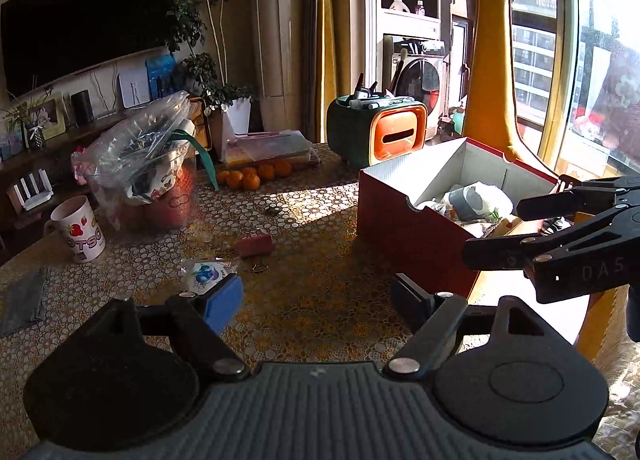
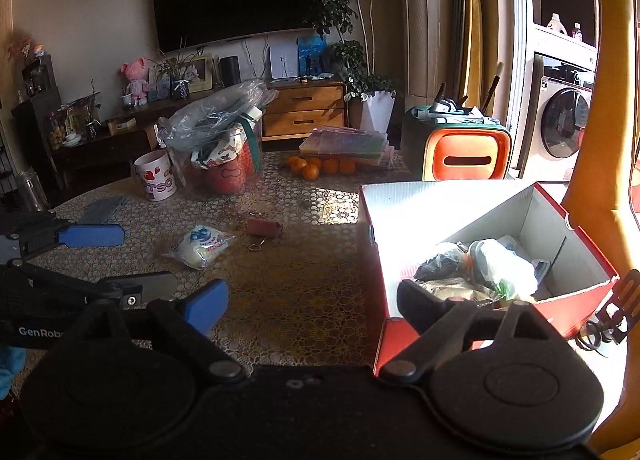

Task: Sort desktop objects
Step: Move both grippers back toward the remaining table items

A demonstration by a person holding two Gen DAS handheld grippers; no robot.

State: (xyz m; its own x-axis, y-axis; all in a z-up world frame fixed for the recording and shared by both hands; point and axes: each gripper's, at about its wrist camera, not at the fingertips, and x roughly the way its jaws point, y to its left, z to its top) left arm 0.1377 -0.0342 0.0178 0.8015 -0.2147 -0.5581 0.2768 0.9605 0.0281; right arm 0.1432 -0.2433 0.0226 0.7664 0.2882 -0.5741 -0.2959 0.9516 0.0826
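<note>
A red cardboard box point(image 1: 408, 236) with a white inside stands open on the patterned table, holding several wrapped items point(image 2: 496, 264). A wrapped snack packet point(image 2: 202, 246) and a red binder clip point(image 2: 262, 229) lie on the table left of the box; both also show in the left wrist view, the packet point(image 1: 206, 274) and the clip point(image 1: 254, 246). My left gripper point(image 1: 316, 300) is open and empty above the table, just right of the packet. My right gripper point(image 2: 312, 300) is open and empty, its right finger point(image 2: 420, 300) over the box's near edge.
A strawberry mug point(image 2: 155, 176), a clear tub with a plastic bag point(image 2: 224, 148), several oranges point(image 2: 320, 166), flat plastic cases point(image 2: 344, 144) and a green-and-orange organizer point(image 2: 460, 148) stand at the back. A grey cloth point(image 1: 24, 300) lies at the left. A yellow chair back point(image 2: 592, 180) rises on the right.
</note>
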